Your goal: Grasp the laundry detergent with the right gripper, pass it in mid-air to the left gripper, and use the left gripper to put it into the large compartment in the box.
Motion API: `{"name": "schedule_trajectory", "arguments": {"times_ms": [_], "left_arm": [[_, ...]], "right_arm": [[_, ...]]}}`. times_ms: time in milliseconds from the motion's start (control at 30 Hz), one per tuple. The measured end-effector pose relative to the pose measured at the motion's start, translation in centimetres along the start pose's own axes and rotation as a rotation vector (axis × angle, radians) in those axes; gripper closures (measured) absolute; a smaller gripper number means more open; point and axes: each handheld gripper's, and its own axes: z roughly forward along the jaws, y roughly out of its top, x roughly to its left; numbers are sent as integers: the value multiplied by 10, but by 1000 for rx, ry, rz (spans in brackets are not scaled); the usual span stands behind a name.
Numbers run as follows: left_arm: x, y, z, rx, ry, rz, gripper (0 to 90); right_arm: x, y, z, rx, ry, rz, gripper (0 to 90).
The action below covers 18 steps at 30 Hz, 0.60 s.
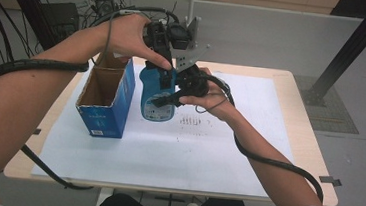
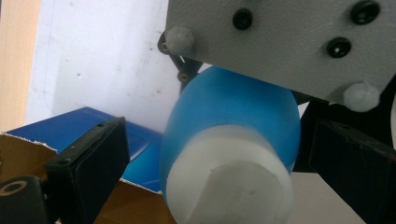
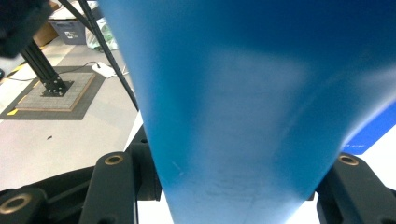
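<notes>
Our right gripper [image 1: 163, 101] pinching the blue bottle [image 1: 157, 98], our left gripper [image 1: 167, 64] spread around its white cap [image 2: 229, 182], cardboard box [image 1: 106, 96] at nine o'clock

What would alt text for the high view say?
A person's two hands, each with a gripper, meet over a blue bottle standing on a paper-covered table; the right gripper clamps its side. An open blue cardboard box stands just left of the bottle.
</notes>
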Motion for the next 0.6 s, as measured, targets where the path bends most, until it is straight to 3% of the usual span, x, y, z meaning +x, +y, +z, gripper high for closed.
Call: {"name": "schedule_trajectory", "arguments": {"times_ms": [600], "left_arm": [[-3,4,0,0,4,9,54]], "right_arm": [[2,-1,-7,-3,-10,2,436]]}}
